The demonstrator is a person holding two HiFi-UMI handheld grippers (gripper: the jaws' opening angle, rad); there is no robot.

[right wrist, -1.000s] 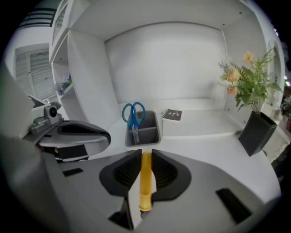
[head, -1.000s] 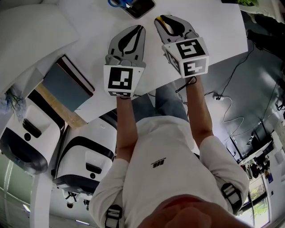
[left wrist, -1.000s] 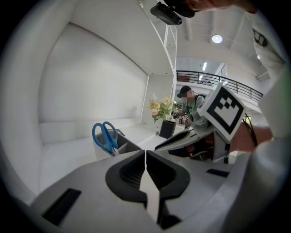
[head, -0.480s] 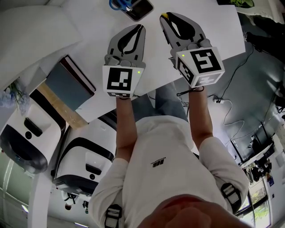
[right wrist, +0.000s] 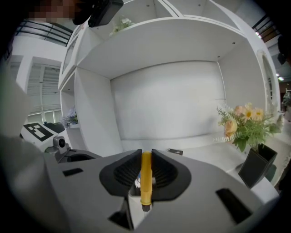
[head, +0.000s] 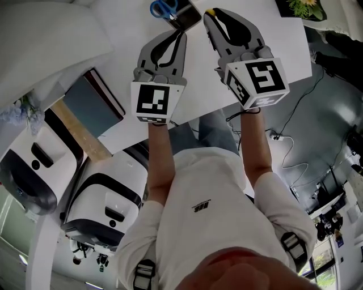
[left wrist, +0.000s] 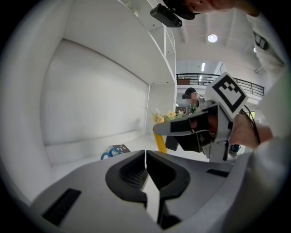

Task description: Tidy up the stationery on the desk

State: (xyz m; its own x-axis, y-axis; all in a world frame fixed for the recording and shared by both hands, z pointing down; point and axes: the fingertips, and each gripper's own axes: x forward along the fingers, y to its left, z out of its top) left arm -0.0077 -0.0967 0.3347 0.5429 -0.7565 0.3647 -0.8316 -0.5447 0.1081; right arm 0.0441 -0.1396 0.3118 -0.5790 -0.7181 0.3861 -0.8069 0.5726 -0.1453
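Observation:
Both grippers hover over the near part of the white desk (head: pixel 198 73) in the head view. My right gripper (head: pixel 211 13) is shut on a yellow pen (right wrist: pixel 146 177), which lies lengthwise between the jaws with its tip pointing back at the camera. Its yellow end (head: pixel 209 11) pokes out past the fingertips, and the pen (left wrist: pixel 160 144) hangs below the right gripper in the left gripper view. My left gripper (head: pixel 180 35) is shut, with nothing between its jaws (left wrist: pixel 145 155). Blue-handled scissors (head: pixel 163 7) stand in a black holder (head: pixel 187 20) just beyond it.
A grey-blue notebook (head: pixel 93 105) lies at the desk's left edge. A black pot of flowers (right wrist: pixel 248 129) stands at the right, under white shelves (right wrist: pixel 163 41). A small black item (right wrist: pixel 175 152) lies at the back of the desk. White machines (head: pixel 34 170) stand on the floor at left.
My right gripper has moved forward and a little to the right with the yellow pen, its marker cube turning. The left gripper has stayed put. The head view has shifted slightly.

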